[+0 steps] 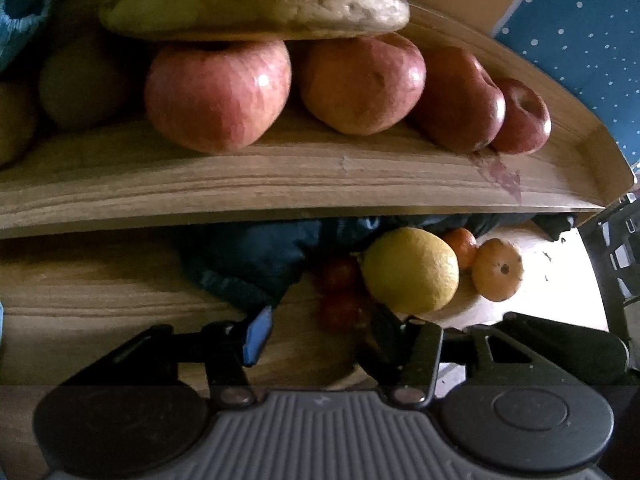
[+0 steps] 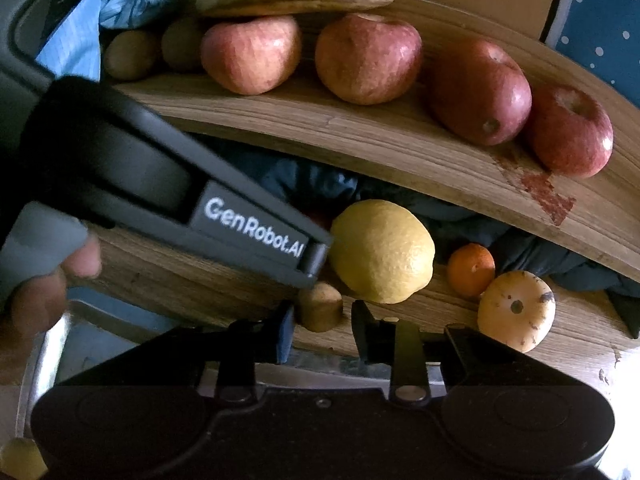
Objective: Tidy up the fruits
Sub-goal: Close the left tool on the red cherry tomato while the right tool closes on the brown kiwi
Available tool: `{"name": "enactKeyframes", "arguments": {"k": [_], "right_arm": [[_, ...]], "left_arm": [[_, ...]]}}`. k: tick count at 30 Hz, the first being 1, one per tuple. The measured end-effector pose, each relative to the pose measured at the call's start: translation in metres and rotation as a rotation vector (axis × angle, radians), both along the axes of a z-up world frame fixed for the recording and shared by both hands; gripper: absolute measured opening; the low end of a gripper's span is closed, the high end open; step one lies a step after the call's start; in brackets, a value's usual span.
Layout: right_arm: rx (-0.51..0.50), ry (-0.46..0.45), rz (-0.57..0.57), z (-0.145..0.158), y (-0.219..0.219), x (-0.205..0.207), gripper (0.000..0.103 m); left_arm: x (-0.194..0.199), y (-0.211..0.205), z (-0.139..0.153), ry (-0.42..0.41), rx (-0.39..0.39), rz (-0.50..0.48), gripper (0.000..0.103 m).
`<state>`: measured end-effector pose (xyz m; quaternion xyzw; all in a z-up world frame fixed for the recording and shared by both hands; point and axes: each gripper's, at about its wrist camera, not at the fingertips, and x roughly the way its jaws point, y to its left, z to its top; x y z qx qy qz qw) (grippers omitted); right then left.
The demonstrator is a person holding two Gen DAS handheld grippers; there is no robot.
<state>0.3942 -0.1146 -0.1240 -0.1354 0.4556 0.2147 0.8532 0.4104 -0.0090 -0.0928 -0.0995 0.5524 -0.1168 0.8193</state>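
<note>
While apples [image 1: 218, 94] sit ranked on tray [image 1: 280, 184] at top, noted loose lemon [image 2: 382, 251] at centre; left gripper [image 1: 316, 334] spread over tomatoes [image 1: 340, 292], right gripper [image 2: 322, 330] pinching kiwi [image 2: 320, 306].

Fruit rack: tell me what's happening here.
A person is sorting fruit on a two-level wooden rack, with a gripper in each hand. Both grippers are at the lower level, next to a lemon. The right gripper appears pinched on a small brown fruit. The left gripper is open, with small red fruits just ahead of it, not gripped. Apples and bananas sit on the upper level.
</note>
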Motion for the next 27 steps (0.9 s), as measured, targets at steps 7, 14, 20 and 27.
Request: {"name": "enactKeyframes", "arguments": {"k": [7, 14, 20, 27], "right_arm": [[-0.001, 0.000, 0.002, 0.000, 0.000, 0.001, 0.032], [0.009, -0.001, -0.004, 0.001, 0.000, 0.001, 0.031], [0.014, 0.001, -0.012, 0.003, 0.001, 0.003, 0.027], [0.013, 0.002, -0.005, 0.002, -0.002, 0.003, 0.026]], "left_arm": [[0.001, -0.003, -0.002, 0.005, -0.016, 0.006, 0.058], [0.009, 0.001, -0.005, 0.021, -0.018, 0.003, 0.050], [0.006, 0.003, -0.006, 0.021, -0.012, -0.005, 0.048], [0.009, -0.001, -0.006, 0.019, -0.015, -0.019, 0.038]]}}
